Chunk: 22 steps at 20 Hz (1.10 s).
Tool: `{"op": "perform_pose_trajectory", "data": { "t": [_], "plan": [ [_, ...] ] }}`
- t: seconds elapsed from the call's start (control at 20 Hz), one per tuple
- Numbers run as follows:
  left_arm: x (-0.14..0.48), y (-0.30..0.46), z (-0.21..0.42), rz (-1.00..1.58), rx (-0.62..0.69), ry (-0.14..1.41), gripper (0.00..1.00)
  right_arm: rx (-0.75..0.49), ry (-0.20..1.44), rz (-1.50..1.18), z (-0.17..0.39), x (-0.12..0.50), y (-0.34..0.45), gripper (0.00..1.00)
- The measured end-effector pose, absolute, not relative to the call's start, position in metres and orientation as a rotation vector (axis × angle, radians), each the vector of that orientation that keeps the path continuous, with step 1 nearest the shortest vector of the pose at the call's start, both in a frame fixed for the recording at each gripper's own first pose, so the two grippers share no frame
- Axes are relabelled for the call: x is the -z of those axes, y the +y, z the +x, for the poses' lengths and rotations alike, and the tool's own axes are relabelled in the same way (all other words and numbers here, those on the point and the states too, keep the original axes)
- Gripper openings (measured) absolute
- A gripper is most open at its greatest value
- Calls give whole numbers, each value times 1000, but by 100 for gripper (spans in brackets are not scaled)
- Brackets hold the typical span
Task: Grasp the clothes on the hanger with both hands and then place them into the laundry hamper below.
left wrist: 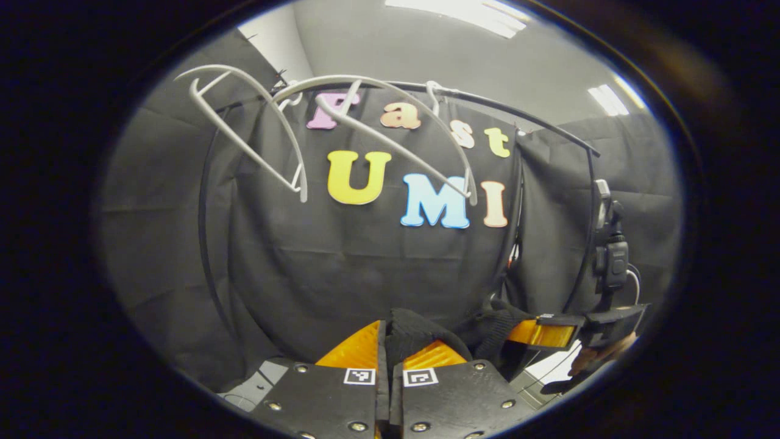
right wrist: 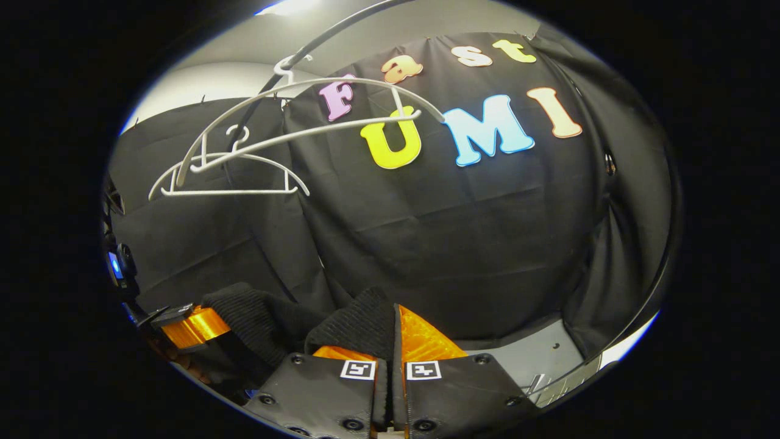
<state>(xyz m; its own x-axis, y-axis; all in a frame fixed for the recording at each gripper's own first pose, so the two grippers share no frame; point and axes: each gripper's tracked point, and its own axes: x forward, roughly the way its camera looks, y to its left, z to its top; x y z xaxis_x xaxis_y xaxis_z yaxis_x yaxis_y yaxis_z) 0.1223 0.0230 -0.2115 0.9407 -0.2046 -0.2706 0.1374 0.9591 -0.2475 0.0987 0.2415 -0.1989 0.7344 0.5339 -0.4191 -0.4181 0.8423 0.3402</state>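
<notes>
Left hanger: in the left gripper view I am seeing a bare white hanger [left wrist: 244, 131] hanging tilted from the dark rail [left wrist: 506, 110], far up on the left.
Second hanger: another bare white hanger [left wrist: 390, 137] is hanging just right of it on the same rail, also tilted.
Left gripper: my left gripper [left wrist: 390, 347] is sitting low and near, its orange fingers [left wrist: 356, 350] drawn almost together and pinching a fold of the black garment [left wrist: 420, 335] between them.
Garment: the black knit cloth is stretching rightward from my left gripper to the other gripper, low in the scene, well below both hangers.
Right gripper: in the right gripper view I am watching my right gripper [right wrist: 390, 347], jaws nearly closed, with the black garment [right wrist: 353, 329] bunched between the orange fingers [right wrist: 426, 341].
Other gripper seen from the right: the left gripper [right wrist: 189, 326] is showing at the far left edge, with cloth running into it.
Hamper: I cannot tell where it is standing.
</notes>
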Motion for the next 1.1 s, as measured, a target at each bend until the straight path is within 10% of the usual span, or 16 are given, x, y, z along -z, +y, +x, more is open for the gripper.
{"op": "perform_pose_trajectory", "data": {
  "t": [1.1],
  "plan": [
    [509,16,59,-123,22,841,3,-370,930,10,-2,422,207,5]
  ]
}}
